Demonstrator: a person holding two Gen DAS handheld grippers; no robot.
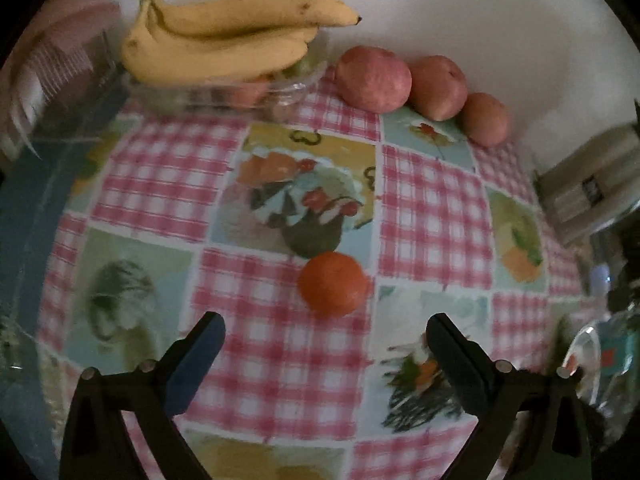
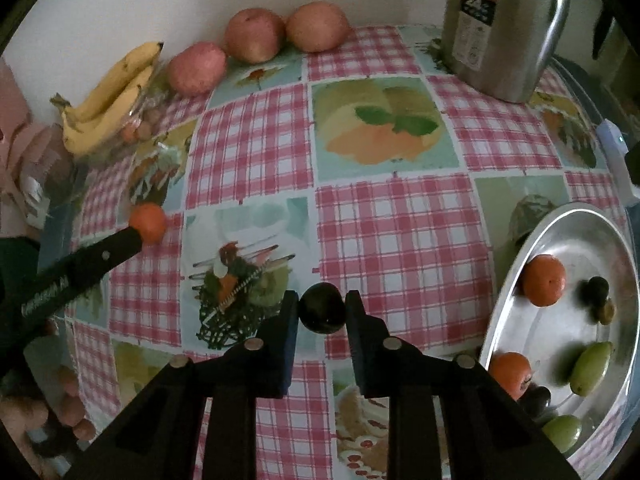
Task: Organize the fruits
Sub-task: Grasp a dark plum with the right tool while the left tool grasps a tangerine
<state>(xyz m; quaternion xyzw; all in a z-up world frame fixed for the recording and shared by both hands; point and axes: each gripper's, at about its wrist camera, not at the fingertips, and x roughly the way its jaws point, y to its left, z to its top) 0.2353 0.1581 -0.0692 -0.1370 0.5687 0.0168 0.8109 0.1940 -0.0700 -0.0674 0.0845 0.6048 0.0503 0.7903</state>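
My left gripper is open, its fingers wide apart just short of a small orange fruit lying on the checked tablecloth. The same fruit shows in the right wrist view at the tip of the left gripper's finger. My right gripper is shut on a dark plum, held above the cloth. A steel plate at the right holds two orange fruits, green fruits and dark plums.
A banana bunch rests on a clear bowl at the back left. Three red apples line the wall. A steel kettle stands at the back right. A plastic bag of small fruits lies near left.
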